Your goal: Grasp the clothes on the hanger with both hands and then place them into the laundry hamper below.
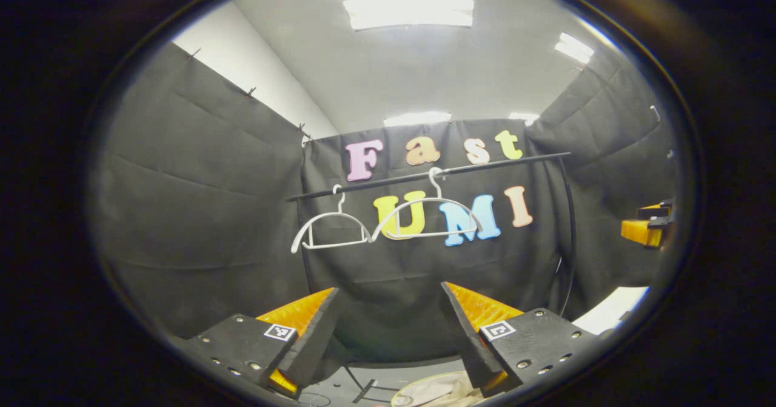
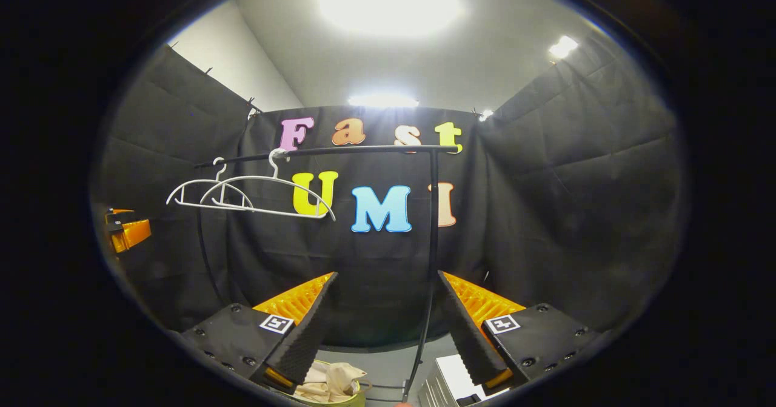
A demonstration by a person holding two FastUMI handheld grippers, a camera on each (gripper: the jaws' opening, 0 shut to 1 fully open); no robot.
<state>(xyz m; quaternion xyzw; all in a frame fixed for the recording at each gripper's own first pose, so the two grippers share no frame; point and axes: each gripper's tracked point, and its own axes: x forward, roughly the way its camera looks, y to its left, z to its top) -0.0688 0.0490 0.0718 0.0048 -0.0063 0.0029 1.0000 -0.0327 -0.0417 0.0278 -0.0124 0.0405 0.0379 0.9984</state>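
Note:
Two bare white hangers (image 1: 330,225) (image 1: 430,213) hang from the black rail (image 1: 436,173); the right gripper view shows the same hangers (image 2: 206,191) (image 2: 273,195) on the rail (image 2: 339,150). My left gripper (image 1: 388,295) is open, fingers apart with nothing between them. My right gripper (image 2: 388,282) is open too and holds nothing. Cream-coloured clothes (image 2: 330,380) lie in the green-rimmed hamper (image 2: 359,398) low down, below my right gripper's fingers. A cream edge of the clothes (image 1: 433,392) also shows under my left gripper. The other gripper appears as an orange piece at far right (image 1: 645,228) and at far left (image 2: 124,231).
The rack's black upright post (image 2: 431,237) stands close in front of my right gripper. A curved black side bar (image 1: 570,237) bounds the rack. A white ribbed object (image 2: 445,383) sits on the grey floor beside the hamper.

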